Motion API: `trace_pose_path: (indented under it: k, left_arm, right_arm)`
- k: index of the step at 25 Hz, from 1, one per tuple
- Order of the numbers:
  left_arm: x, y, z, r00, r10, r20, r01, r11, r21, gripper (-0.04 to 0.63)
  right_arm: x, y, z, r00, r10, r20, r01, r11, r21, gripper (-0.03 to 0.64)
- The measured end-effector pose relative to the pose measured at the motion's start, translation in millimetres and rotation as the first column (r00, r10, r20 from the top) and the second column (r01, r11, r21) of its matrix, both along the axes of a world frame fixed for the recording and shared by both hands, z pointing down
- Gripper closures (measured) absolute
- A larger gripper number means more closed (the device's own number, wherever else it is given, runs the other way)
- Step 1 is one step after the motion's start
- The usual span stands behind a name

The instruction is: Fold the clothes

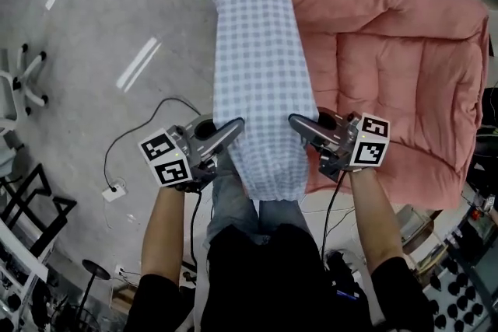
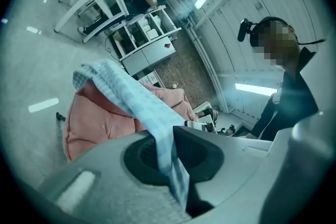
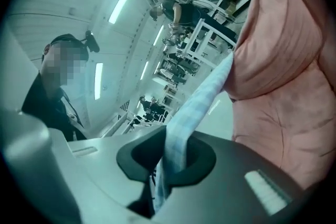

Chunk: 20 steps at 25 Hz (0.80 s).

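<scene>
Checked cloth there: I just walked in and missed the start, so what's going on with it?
A person is holding a gripper in each hand. The left gripper and the right gripper are each clamped on a side edge of the near end of the blue-and-white checked garment. The garment stretches away from the person, its far end draped over the left edge of the pink quilted cushion on the floor.
</scene>
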State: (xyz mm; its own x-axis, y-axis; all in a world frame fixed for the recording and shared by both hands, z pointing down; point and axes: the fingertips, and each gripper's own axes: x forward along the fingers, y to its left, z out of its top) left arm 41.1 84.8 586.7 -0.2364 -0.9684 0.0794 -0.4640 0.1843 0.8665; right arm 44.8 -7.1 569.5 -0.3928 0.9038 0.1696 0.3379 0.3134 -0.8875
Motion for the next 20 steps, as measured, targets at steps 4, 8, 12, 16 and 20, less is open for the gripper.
trace_pose_path:
  k: [4,8,12,16,20]
  left_arm:
    - [12.7,-10.2,-48.9,0.998,0.018,0.067,-0.015,0.999,-0.045,0.565]
    - [11.1,-6.5,-94.7,0.991,-0.004,0.133,0.013,0.998,-0.069,0.565]
    - [9.0,2.7,-144.0,0.979,-0.043,0.201,0.063,0.994,-0.091,0.562]
    - [0.7,16.2,-200.1,0.957,-0.077,0.280,0.111,0.988,-0.107,0.557]
    - [-10.2,19.3,-259.9,0.919,-0.100,0.381,0.152,0.982,-0.109,0.557]
  right_arm:
    - [13.1,-10.1,-46.2,0.999,-0.023,0.039,0.024,0.999,-0.026,0.594]
    - [11.8,-8.4,-89.3,0.992,-0.052,0.112,0.056,0.998,-0.027,0.594]
    - [12.1,-5.5,-136.9,0.980,-0.073,0.183,0.079,0.997,-0.025,0.594]
    - [6.1,5.6,-188.9,0.964,-0.087,0.252,0.101,0.994,-0.043,0.594]
    - [0.2,8.8,-245.3,0.929,-0.110,0.353,0.134,0.990,-0.044,0.594]
